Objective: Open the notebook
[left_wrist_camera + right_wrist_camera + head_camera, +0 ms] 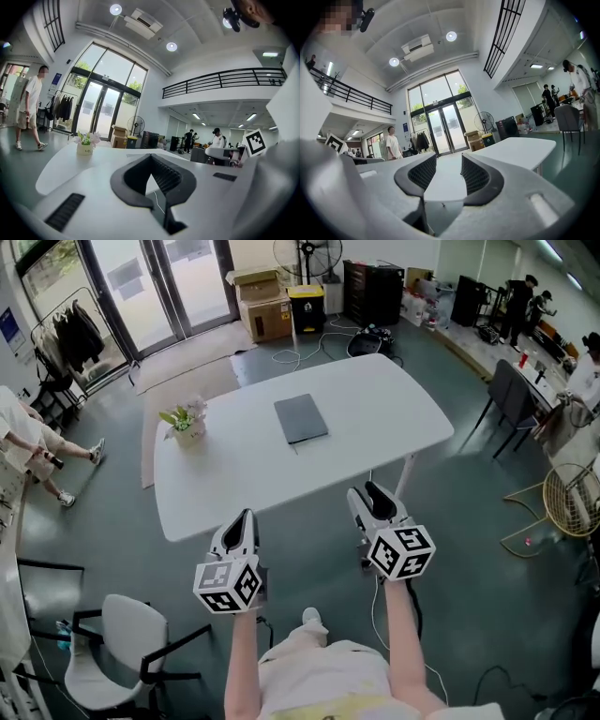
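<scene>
A closed dark grey notebook [301,418] lies flat near the middle of the white table [394,409], towards its far side. Both grippers hover at the table's near edge, well short of the notebook. My left gripper [244,518] points over the edge with its black fingertips meeting [150,157] and nothing between them. My right gripper [368,493] sits to the right, its pads apart [448,164] with only the tabletop [520,150] showing through the gap. The notebook does not show clearly in either gripper view.
A small pot of flowers [187,423] [85,145] stands on the table's left part. A white chair [122,643] is at the lower left and a dark chair [514,395] beyond the table's right end. Cardboard boxes [262,306] sit by the glass doors. A person [28,446] walks at the left.
</scene>
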Demonstrator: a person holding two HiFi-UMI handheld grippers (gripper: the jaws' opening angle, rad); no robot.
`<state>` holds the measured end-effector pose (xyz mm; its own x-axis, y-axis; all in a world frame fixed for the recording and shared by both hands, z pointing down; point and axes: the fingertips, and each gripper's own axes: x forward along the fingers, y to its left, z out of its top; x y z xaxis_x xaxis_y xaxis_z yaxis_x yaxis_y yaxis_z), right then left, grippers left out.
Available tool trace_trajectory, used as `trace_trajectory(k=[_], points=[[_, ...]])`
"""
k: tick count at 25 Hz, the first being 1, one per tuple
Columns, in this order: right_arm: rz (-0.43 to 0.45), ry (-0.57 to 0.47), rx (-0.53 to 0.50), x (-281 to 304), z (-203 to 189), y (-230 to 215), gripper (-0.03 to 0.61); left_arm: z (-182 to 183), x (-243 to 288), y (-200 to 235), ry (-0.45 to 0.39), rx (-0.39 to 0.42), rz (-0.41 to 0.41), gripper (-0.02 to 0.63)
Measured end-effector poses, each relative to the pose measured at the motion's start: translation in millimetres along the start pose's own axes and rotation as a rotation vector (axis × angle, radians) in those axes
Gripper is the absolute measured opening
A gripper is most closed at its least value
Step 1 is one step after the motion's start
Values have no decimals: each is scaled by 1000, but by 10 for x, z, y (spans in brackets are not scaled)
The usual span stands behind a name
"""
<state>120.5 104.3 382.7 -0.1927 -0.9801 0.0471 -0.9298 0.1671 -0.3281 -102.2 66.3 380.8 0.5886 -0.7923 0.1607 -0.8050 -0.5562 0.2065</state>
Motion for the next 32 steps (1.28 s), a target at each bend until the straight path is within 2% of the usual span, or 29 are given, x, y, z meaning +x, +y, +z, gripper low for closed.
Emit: trace_trajectory(k=[7,17,22,28,32], points=[[-11,3,30,564,40,-104,152,108,473,301,13,-15,-9,-2],[-15,35,56,1144,-64,-374,152,5,1016,583,43,-49,-10,-2],[-14,56,73,1647,-76,-594,152,30,1442,826,55,-67,7,-1],[19,137,135,2289,-116,-902,152,-27,2024,1014,102,-141,17,-2],[17,191,141,2687,-206,-1127,151,-92,2408,1113,140,-165,24,-2]])
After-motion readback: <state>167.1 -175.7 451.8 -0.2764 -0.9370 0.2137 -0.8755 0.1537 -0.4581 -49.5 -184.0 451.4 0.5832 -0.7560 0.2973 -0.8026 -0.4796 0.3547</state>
